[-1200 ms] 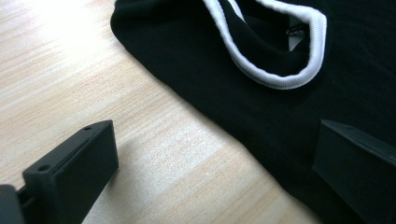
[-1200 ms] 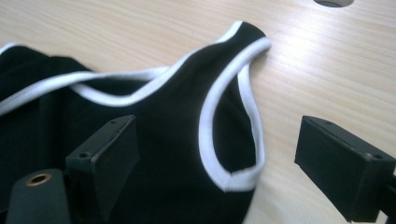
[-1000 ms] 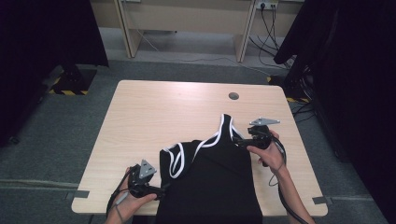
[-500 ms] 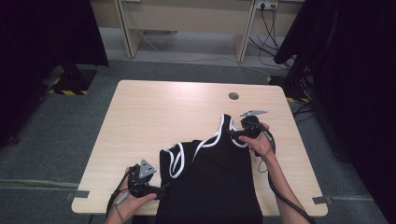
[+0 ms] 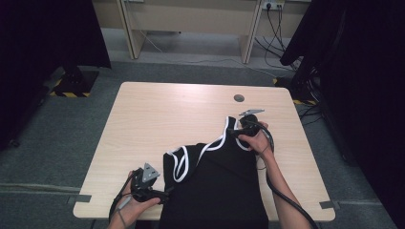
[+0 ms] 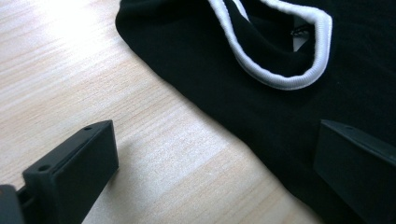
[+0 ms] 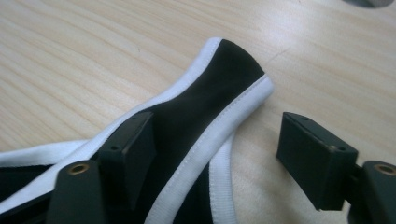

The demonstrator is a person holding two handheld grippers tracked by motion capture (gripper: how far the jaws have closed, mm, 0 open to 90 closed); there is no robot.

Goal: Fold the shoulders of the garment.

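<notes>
between the jaws of the right gripper (image 7: 212,163) lies the shoulder strap (image 7: 205,107) of a black sleeveless top (image 5: 215,186). the jaws have just been closing, yet they are spread apart and their pads do not press on the cloth: one jaw rests over the strap's white-bound edge, the other stands on bare wood just beside it. the strap is a narrow black tongue with thick white ribbed binding down both edges and a row of stitching beside it, its rounded end pointing away from the gripper onto the table (image 7: 93,46). in the high view the right gripper (image 5: 235,132) sits at the strap's far tip.

the left gripper (image 6: 215,172) has its jaws spread wide too, with nothing pinched. one jaw hangs over the wood, the other over the black fabric, whose edge runs slantwise between them. just beyond the jaws a loop of the same white binding (image 6: 285,79) curls round an opening.

in the high view the left gripper (image 5: 165,194) is at the top's near left edge; the top spreads flat and dark from there, its lower part hanging off the table's near edge. a small round cable hole (image 5: 239,98) lies beyond the right gripper.
</notes>
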